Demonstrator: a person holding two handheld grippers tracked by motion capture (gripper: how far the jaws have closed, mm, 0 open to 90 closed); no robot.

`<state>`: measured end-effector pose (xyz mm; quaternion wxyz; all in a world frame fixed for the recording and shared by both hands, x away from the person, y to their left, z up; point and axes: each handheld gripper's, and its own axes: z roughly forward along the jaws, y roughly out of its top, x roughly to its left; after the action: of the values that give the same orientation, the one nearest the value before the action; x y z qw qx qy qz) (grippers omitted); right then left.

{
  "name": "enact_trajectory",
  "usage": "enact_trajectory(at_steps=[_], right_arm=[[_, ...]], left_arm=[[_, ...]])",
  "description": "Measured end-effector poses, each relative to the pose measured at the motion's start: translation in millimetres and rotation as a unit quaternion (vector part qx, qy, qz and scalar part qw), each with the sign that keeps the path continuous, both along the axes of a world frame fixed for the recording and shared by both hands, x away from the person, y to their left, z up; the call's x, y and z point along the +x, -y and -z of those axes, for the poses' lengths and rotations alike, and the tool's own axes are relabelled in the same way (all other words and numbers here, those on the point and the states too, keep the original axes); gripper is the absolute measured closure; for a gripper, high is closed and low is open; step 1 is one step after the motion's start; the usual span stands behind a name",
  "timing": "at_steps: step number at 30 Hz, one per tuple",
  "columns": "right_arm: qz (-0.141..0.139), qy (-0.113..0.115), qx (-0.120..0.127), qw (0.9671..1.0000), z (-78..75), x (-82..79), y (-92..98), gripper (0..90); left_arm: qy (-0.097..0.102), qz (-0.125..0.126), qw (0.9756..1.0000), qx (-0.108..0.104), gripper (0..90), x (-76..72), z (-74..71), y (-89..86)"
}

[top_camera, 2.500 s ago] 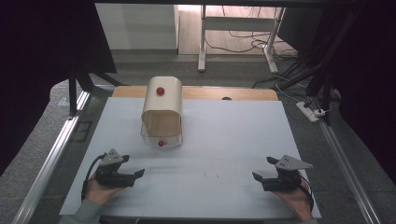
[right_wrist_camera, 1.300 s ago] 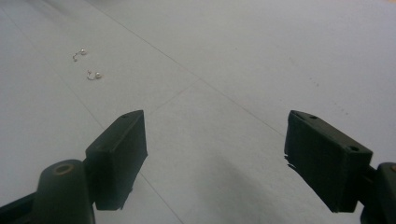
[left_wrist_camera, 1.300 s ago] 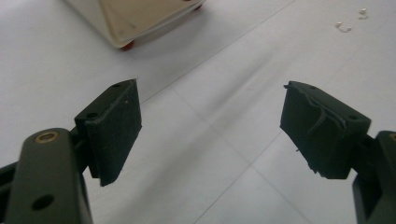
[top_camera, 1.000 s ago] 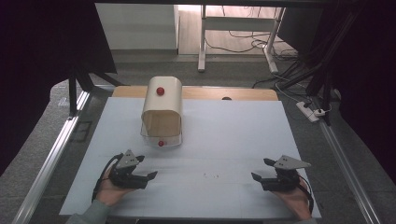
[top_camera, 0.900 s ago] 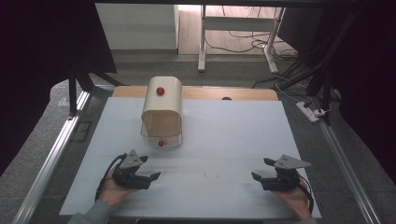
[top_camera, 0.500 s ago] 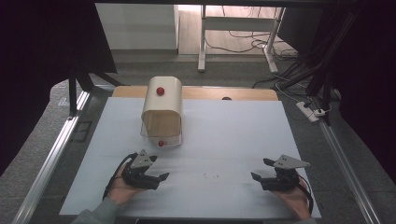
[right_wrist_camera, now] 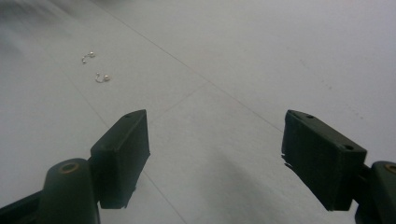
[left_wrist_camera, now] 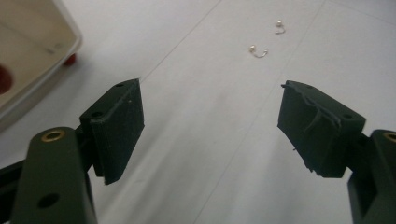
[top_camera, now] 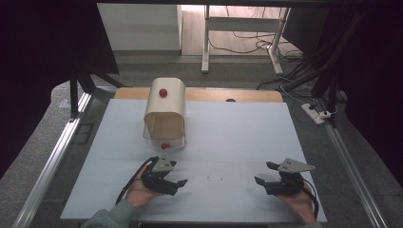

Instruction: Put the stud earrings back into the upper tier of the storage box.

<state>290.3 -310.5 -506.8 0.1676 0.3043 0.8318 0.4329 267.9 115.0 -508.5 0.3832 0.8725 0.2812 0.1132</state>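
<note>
A cream box with a rounded top stands at the table's back left, one red knob on top and another at its front base. Two small pearl earrings lie on the white table surface between my grippers. They also show as earrings ahead of my left jaws and earrings off to the left of my right jaws. My left gripper is open just in front of the box and left of the earrings. My right gripper is open at the front right, holding nothing.
The box's corner and low red knob sit close at the left of the left gripper view. A metal rail runs along the table's left side. A power strip and cables lie on the floor beyond the right edge.
My left gripper has moved to the right along the table's front, from near the left edge to just in front of the box. The right gripper has stayed put.
</note>
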Motion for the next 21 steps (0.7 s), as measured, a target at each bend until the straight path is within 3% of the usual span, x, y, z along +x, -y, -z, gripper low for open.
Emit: enact_trajectory(at_steps=[21], right_arm=[[-0.008, -0.004, -0.006, 0.9999, 2.1, -1.4, -3.0, 22.6]], left_arm=[[0.004, 0.014, 0.9999, 0.000, 23.1, 10.9, 0.6, 26.3]])
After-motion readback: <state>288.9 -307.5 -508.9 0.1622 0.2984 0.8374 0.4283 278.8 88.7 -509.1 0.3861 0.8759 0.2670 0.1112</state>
